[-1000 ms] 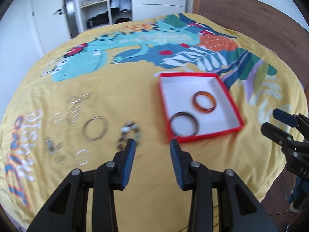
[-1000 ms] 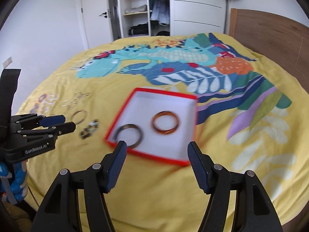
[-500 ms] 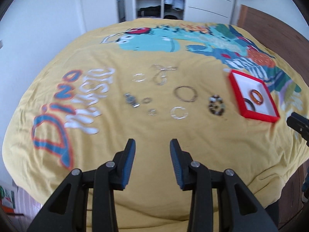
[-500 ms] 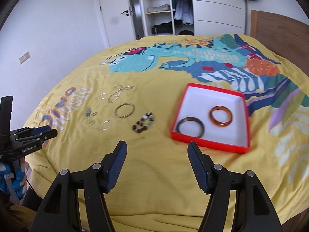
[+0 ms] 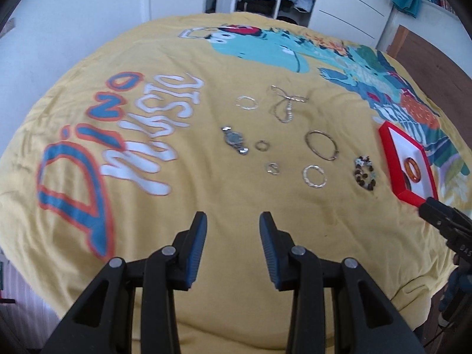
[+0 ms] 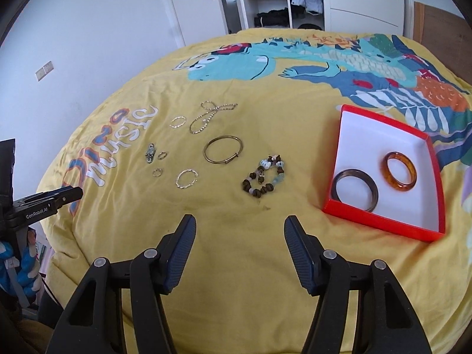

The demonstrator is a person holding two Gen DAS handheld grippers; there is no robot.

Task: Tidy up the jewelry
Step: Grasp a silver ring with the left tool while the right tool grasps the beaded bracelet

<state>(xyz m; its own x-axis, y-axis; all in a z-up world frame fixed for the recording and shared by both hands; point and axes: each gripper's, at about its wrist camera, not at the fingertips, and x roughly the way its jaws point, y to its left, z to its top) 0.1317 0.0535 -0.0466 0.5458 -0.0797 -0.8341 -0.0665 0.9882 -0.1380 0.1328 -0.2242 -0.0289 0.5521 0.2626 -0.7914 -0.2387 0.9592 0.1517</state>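
Both held above the near edge of a yellow bedspread (image 6: 236, 236), nothing gripped. Left gripper (image 5: 233, 224): jaws parted a moderate way, empty, aimed at bare cloth short of the loose jewelry. Right gripper (image 6: 239, 227): jaws spread wider, also empty, pointing at the cloth just short of the beaded bracelet (image 6: 263, 179).

Off to the right on the bedspread, a red box (image 6: 383, 221) with a white inside, holding two bangles: a dark one (image 6: 355, 189) at the near corner and an amber one (image 6: 399, 171) beside it, apparently touching or nearly so. In the left wrist view, only the amber bangle (image 5: 412, 170) clearly visible inside the box (image 5: 396, 177).

Loose on the cloth, left of the box: beaded bracelet (image 5: 364, 173) nearest to it; then a thin metal bangle (image 6: 223, 149); a twisted silver hoop (image 6: 186, 178) closer in; two small rings (image 6: 161, 155) (image 6: 157, 172); a small watch (image 6: 150, 152) just beside the farther ring; another twisted hoop (image 6: 177, 121) farther back; and a thin chain (image 6: 212, 113) lying in a loop beside it. All pieces apart from one another.

Left of the jewelry, "Dino Music" lettering (image 5: 132, 135) printed on the cloth. Behind the bed, a white door (image 6: 197, 6) and open shelves (image 6: 265, 0).
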